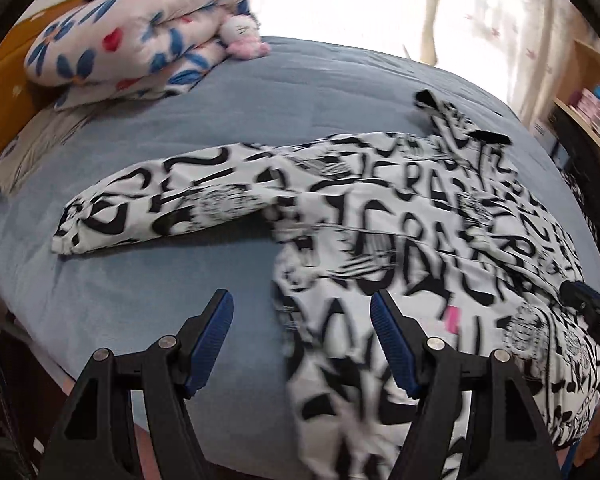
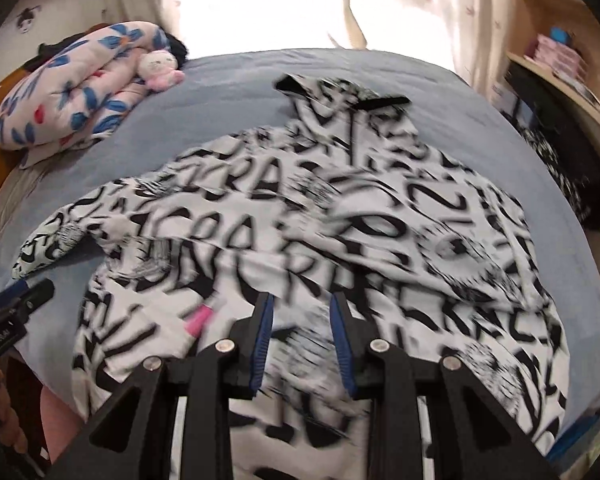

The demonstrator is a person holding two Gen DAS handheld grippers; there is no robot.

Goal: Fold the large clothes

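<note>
Jacket (image 2: 300,220) flat on bed (image 1: 240,120), collar toward window; left claw (image 1: 302,332) released, right claw (image 2: 302,328) half-spread, empty.

The black-and-white garment (image 2: 300,216) is showing big scrawled letters, blurred; "CRA" is reading clearest. Nothing else is reading legibly.

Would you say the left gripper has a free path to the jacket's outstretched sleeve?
Probably yes: the left gripper is open, and only bare blue bedspread lies between it and the sleeve.
</note>
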